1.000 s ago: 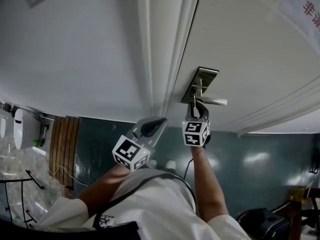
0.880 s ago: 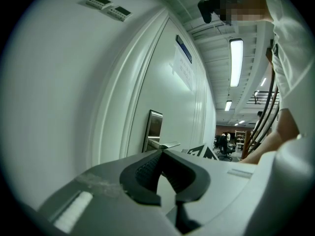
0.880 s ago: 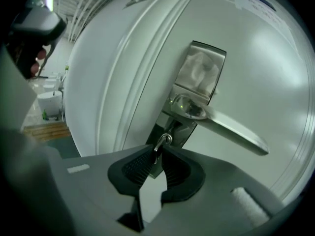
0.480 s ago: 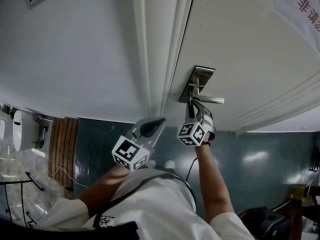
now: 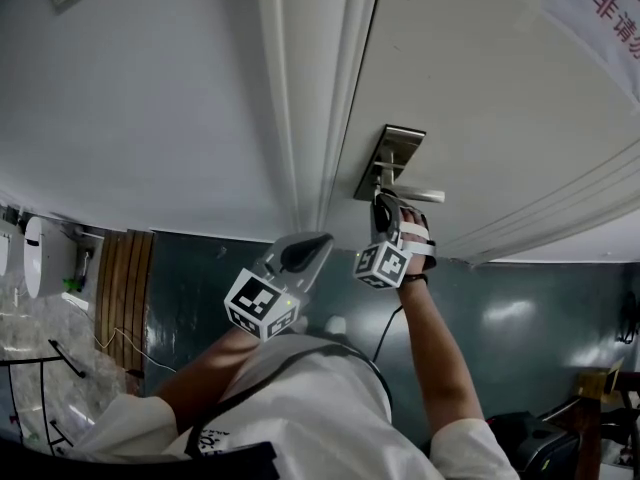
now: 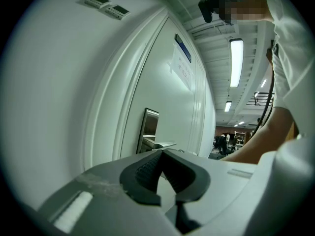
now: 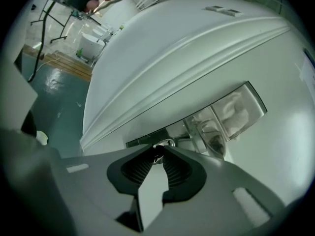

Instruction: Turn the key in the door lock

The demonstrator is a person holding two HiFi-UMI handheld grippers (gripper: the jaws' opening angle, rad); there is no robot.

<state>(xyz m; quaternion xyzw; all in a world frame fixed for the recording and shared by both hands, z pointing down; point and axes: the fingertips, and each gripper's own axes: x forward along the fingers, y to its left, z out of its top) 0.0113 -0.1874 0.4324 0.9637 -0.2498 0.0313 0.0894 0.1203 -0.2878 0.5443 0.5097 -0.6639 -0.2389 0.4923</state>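
Note:
The white door's steel lock plate [image 5: 390,158] carries a lever handle [image 5: 415,195]. Just below that handle, my right gripper [image 5: 381,200] is at the keyhole. In the right gripper view its tips [image 7: 157,150] pinch a small dark key [image 7: 157,154] in front of the lock plate [image 7: 236,109], and its jaws are opening slightly. My left gripper [image 5: 318,240] hangs back from the door frame, lower left of the lock. Its jaws [image 6: 162,151] are shut with nothing between them. The left gripper view shows the plate [image 6: 149,127] ahead.
The white door frame [image 5: 310,118] runs beside the lock. Right of the lock, a paper sign with red print [image 5: 600,8] hangs on the door. Below lie a dark green floor [image 5: 520,308] and wooden slats [image 5: 125,278] at the left.
My right gripper has rolled at the keyhole, its marker cube tilting over, while staying in place. The left gripper has hardly moved.

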